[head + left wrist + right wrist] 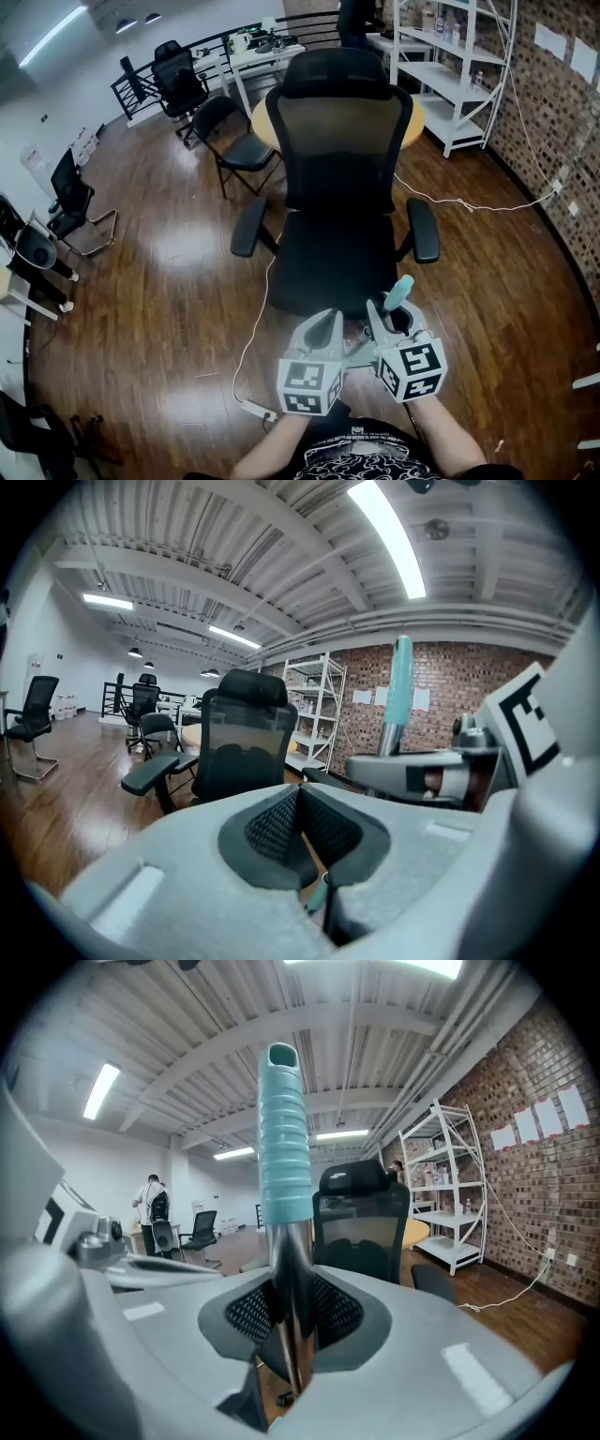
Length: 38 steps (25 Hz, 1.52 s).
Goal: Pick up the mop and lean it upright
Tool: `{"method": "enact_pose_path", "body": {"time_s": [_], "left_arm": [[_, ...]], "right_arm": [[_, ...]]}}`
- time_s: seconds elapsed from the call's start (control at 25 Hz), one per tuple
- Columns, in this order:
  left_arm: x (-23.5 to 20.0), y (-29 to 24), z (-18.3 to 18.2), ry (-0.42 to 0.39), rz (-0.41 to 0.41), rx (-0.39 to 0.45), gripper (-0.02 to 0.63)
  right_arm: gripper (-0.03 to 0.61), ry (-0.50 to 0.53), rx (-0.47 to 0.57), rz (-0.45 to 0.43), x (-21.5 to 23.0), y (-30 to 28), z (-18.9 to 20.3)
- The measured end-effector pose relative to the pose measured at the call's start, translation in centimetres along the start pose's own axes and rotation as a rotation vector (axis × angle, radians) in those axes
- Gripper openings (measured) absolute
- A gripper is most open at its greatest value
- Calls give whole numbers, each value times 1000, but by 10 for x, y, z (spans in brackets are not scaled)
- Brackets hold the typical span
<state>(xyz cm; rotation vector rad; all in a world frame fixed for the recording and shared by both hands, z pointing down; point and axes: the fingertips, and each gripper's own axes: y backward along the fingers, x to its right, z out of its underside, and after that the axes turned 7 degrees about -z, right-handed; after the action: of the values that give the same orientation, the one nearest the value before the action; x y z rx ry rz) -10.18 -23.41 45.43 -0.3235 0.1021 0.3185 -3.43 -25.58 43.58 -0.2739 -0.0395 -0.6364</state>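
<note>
Clamping the right gripper [292,1302] on the mop [284,1138] right now, squeezing both mesh pads [246,1312] against the chrome shaft just below the ribbed teal grip. Holding that handle close to upright, poking its teal tip up past the jaws in the head view. Pressing the left gripper [298,797] fully closed just beside it, pinching pad against pad with nothing caught there. Glimpsing a sliver of teal low behind those jaws, too small to name. Carrying both grippers side by side, almost touching, low over the wooden floor [159,309].

Looking down at a white power strip [255,409] lying on the boards, trailing its cable toward the black office chair [339,187]. Facing that chair squarely, dead ahead, with both armrests spread.

Passing beyond it to a round yellow table [413,120] and a black folding chair [231,141] at its left. Reaching farther right to a white shelving rack [457,70] standing against the brick wall [553,103] along the floor's right edge. Tracing a pale cord [469,204] across the boards toward that wall. Spotting a person [153,1199] standing far off by desks in the right gripper view.
</note>
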Motion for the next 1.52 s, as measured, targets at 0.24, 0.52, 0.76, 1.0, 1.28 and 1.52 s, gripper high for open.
{"method": "enact_pose_path", "body": {"time_s": [0.24, 0.52, 0.76, 1.0, 1.28, 1.52], "left_arm": [[20, 15, -3, -13, 14, 8, 3], [31, 20, -3, -19, 33, 8, 3], [38, 24, -2, -38, 54, 4, 3], [44, 23, -2, -46, 65, 2, 3], [34, 22, -4, -20, 35, 16, 3], [24, 18, -8, -4, 16, 21, 3]], "right_arm": [[74, 56, 66, -23, -13, 31, -44], [74, 95, 123, -34, -23, 53, -68], [74, 91, 133, -21, -23, 61, -71], [74, 81, 134, -17, -19, 64, -70], [74, 82, 132, -25, -21, 57, -67], [74, 88, 102, -26, -19, 35, -59]]}}
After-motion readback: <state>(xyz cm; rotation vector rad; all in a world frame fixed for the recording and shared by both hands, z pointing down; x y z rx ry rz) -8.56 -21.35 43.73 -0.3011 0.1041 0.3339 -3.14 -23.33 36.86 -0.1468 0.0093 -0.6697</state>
